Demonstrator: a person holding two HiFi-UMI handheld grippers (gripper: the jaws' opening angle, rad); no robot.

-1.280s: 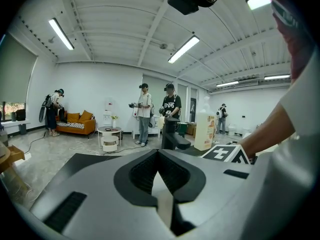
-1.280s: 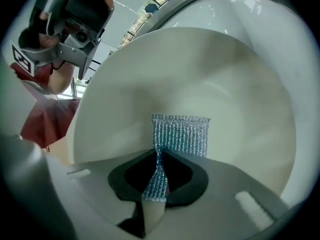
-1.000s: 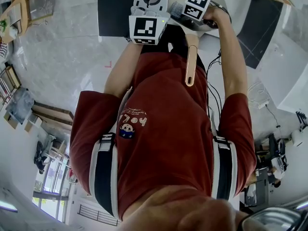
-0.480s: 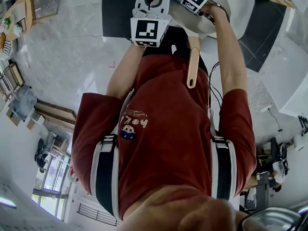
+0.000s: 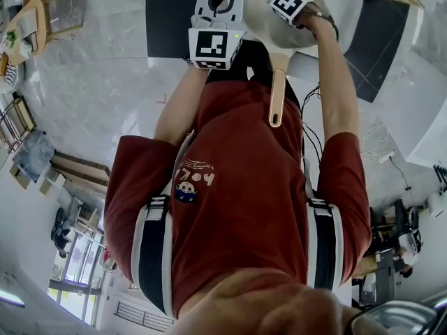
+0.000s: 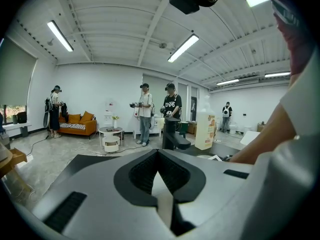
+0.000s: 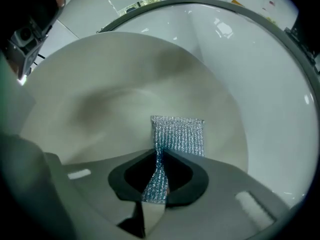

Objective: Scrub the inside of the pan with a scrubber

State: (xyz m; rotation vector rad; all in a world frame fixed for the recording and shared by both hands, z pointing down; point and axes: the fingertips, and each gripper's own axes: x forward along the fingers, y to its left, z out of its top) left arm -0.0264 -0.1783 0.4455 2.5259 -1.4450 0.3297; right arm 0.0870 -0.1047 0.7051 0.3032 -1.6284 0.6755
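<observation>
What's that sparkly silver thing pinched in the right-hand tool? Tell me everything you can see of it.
It is the scrubber, a small rectangular piece of glittery silver mesh with a bluish tint. The right gripper is shut on its lower end, squeezing it narrow, while the free end fans out wide and appears to lie against the pale inside of the pan. Nothing else touches it.

The right gripper [image 5: 290,4] dips into the pale pan [image 5: 335,9], the left gripper [image 5: 218,19] just beside it.
</observation>
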